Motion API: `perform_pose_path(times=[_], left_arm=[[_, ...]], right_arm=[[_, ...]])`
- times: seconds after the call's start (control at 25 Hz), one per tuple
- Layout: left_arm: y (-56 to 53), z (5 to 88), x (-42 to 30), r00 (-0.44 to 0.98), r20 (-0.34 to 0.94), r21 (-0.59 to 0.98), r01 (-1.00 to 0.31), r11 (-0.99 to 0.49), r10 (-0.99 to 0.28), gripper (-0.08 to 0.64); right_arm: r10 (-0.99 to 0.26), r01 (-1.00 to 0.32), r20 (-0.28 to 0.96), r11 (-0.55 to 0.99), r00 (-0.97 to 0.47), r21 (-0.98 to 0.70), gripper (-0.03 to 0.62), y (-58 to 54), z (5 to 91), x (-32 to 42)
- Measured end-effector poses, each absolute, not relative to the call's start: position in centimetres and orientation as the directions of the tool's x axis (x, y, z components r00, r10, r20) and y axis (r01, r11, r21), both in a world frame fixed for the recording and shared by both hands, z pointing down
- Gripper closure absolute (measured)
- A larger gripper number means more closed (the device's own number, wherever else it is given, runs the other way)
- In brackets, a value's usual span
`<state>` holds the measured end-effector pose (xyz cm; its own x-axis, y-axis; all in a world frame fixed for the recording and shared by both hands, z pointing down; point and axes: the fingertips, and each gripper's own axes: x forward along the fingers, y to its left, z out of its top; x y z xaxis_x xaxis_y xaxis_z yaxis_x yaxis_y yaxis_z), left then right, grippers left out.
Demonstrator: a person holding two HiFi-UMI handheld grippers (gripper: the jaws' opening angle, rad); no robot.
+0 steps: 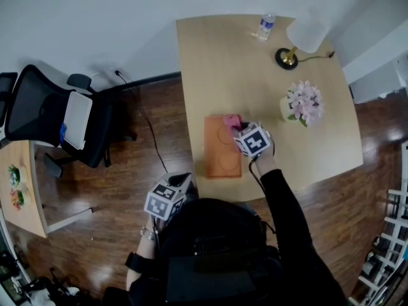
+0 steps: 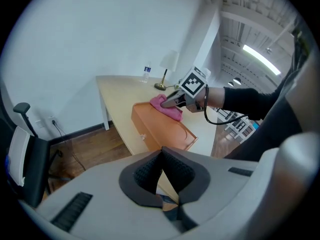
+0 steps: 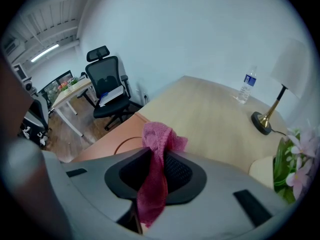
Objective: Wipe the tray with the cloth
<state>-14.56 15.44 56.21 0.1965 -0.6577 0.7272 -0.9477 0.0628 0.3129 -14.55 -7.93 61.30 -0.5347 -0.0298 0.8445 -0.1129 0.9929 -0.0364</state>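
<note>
An orange tray (image 1: 222, 150) lies near the front edge of the light wooden table (image 1: 217, 62). My right gripper (image 1: 238, 128) is at the tray's far right corner, shut on a pink cloth (image 1: 229, 120) that rests there. In the right gripper view the cloth (image 3: 156, 149) hangs between the pads, with the tray (image 3: 112, 143) just beyond. My left gripper (image 1: 183, 180) is off the table's front left corner, close to the person's body. In its own view the left gripper (image 2: 161, 168) is shut with nothing in it; that view shows the tray (image 2: 162, 128), the cloth (image 2: 169, 109) and the right gripper (image 2: 172, 100) ahead.
At the table's back stand a water bottle (image 1: 266, 25) and a lamp (image 1: 299, 40). A pot of pink flowers (image 1: 301, 104) is right of the tray. A black office chair (image 1: 54, 116) and a small side table (image 1: 22, 183) stand on the wooden floor to the left.
</note>
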Motion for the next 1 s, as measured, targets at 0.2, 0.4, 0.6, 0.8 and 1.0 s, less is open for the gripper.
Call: perform_pose_path(times=[0.2, 0.4, 0.6, 0.8, 1.0], left_arm=[[14.8, 55.8, -14.4, 0.224, 0.710, 0.313, -0.950, 0.014, -0.667, 0.558], [14.5, 55.7, -13.4, 0.269, 0.705, 0.321, -0.946, -0.042, -0.656, 0.558], [13.9, 55.6, -12.8, 0.293, 0.703, 0.317, -0.945, -0.083, -0.648, 0.558], [13.6, 55.7, -12.7, 0.293, 0.705, 0.315, -0.945, -0.085, -0.646, 0.558], [13.9, 55.6, -13.6, 0.266, 0.711, 0.311, -0.949, -0.049, -0.651, 0.558]], right_arm=[[0.021, -0.105, 0.854, 0.991, -0.521, -0.088, 0.511, -4.3, 61.3, -11.9], [0.115, -0.084, 0.852, 0.980, -0.511, -0.183, 0.511, 1.4, 61.3, -8.4], [0.127, -0.074, 0.863, 0.980, -0.490, -0.186, 0.511, 4.8, 61.5, -5.6], [0.143, -0.058, 0.864, 0.979, -0.482, -0.195, 0.511, 4.7, 61.6, -5.9], [0.110, -0.011, 0.850, 0.991, -0.515, -0.135, 0.511, 1.9, 60.3, -8.9]])
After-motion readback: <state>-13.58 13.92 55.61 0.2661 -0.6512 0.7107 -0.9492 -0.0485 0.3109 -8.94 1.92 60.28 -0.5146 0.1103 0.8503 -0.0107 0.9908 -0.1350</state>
